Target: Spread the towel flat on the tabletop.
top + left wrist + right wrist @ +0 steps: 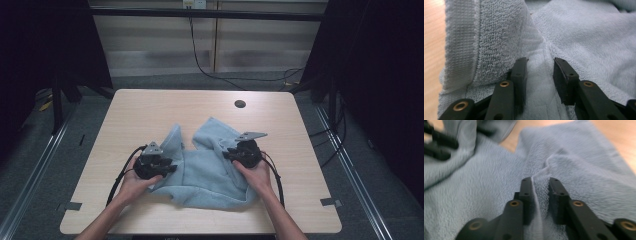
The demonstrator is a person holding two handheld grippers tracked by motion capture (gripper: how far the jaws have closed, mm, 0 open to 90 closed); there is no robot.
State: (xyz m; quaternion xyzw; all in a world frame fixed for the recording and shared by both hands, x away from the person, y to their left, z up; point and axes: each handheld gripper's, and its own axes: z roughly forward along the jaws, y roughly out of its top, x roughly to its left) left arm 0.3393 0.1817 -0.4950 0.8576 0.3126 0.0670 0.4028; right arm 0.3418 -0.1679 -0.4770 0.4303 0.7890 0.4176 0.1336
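Towel (210, 175) first: we see a light blue one lying crumpled on the near half of the wooden table (150, 107), with two corners folded up toward the far side and a hemmed band along one edge.

We hold the left gripper (170, 169) at the towel's left edge, jaws pointing in over the cloth. In the left gripper view (540, 75) its jaws stand partly apart with a flat stretch of towel (586, 37) in the gap; the pads do not press on it, and the raised hemmed fold sits just beside the left jaw. The bare table (432, 50) shows at the left edge of that view.

We hold the right gripper (229, 154) on the towel's right part, pointing left toward the other gripper. In the right gripper view (541, 192) its jaws stand narrow, with a raised ridge of towel (486, 185) between them; the cloth touches the left jaw, but we cannot tell whether both pads pinch it.
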